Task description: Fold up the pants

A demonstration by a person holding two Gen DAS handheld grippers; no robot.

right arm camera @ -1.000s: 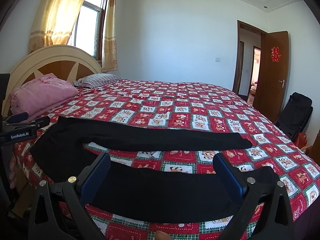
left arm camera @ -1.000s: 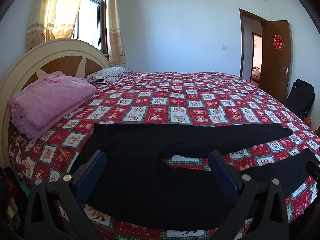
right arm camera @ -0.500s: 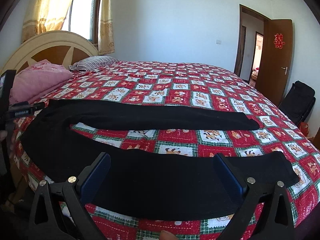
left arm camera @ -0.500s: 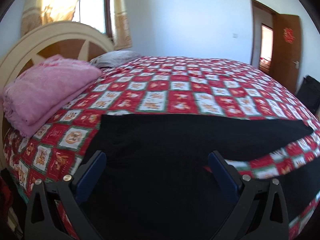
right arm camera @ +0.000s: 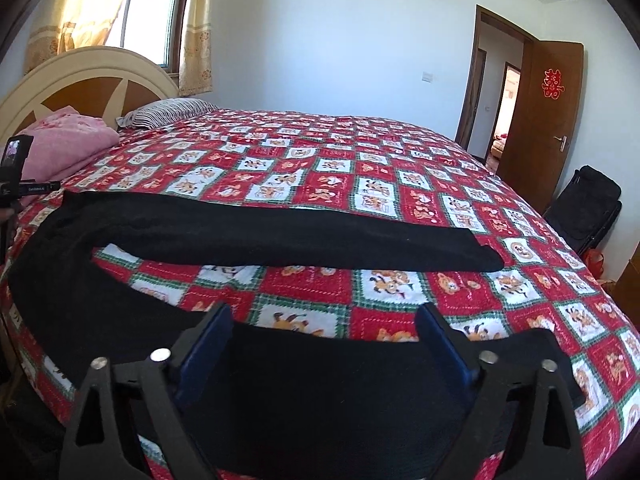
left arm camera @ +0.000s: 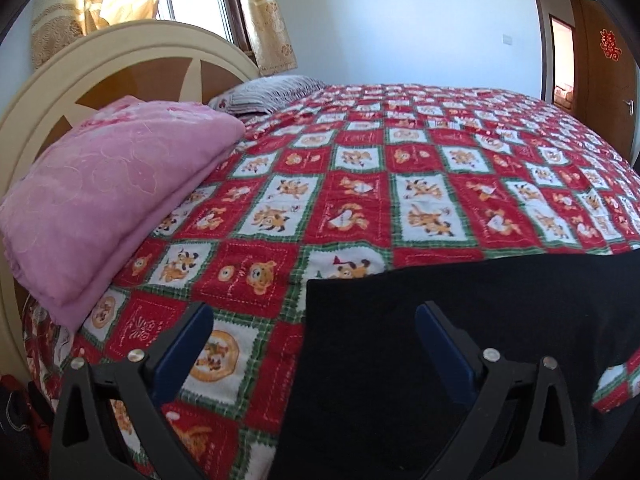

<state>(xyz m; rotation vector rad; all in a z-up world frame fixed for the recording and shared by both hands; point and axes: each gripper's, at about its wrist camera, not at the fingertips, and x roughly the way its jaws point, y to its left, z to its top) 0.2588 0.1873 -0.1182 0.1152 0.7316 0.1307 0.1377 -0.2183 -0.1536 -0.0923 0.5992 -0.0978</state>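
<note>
pants (right arm camera: 280, 236) spread on bed (right arm camera: 400, 184), legs running crosswise | right claw (right arm camera: 324, 332) closing, nothing pinched, near leg straight below it | left claw (left arm camera: 314, 330) apart, empty, over waist corner | right claw nearer the cuffs

Black pants (right arm camera: 256, 236), flat on bed, legs spread

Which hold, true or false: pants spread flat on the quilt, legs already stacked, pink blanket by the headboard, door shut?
1. The black fabric pants lie spread on the red patchwork quilt: true.
2. The two legs are stacked: false, quilt shows between them.
3. A folded pink blanket lies by the cream headboard: true.
4. The brown wooden door is shut: false, it stands open.
</note>
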